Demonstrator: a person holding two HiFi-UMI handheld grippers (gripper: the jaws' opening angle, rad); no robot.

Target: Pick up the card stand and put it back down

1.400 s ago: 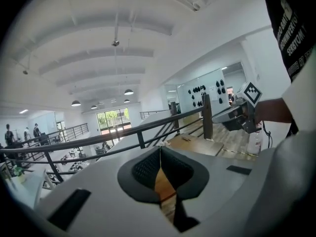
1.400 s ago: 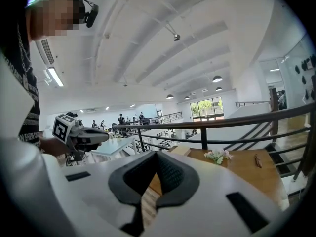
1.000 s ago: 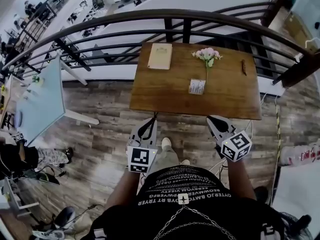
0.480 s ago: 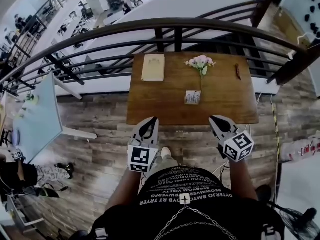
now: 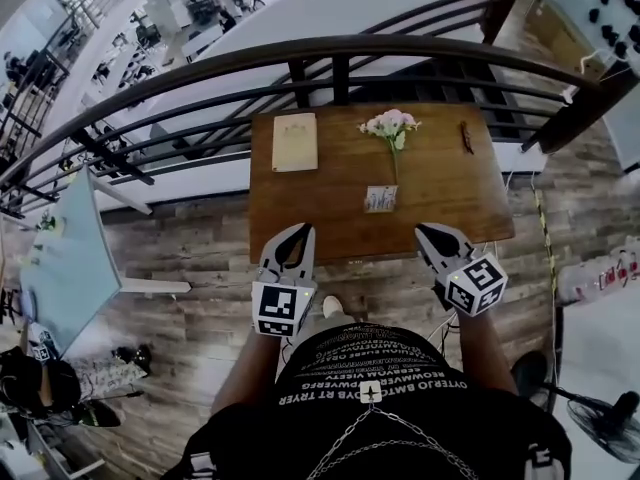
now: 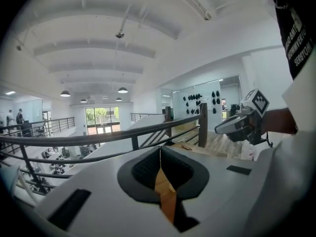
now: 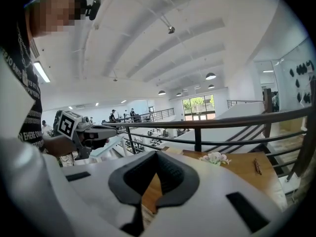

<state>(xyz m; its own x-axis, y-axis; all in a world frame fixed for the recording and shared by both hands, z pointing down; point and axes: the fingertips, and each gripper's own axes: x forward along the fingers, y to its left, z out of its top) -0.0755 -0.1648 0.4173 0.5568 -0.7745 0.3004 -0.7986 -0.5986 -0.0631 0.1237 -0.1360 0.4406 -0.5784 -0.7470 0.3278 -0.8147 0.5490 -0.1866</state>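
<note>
At the lower middle of the head view, the left gripper [image 5: 297, 232] and right gripper [image 5: 427, 230] hang over the near edge of the table [image 5: 300, 218]. Each has its jaws pressed together with nothing between them.

Just beyond, mid-frame and nearer the right gripper, the stand [image 5: 380, 199] sits upright with a card in it. If the jaws arrive there closed, they would likely shove or tip so light a thing, so they must part first.

The stem of a flower [image 5: 390, 123] runs down to the stand. From this height it is unclear whether the stem is tucked into the stand or only lies against it. If it is tucked in, lifting the stand would drag the flower along.

Farther off, a pad [image 5: 295, 142] lies toward the upper left of the table, and the railing [image 5: 340, 48] is behind it.
</note>
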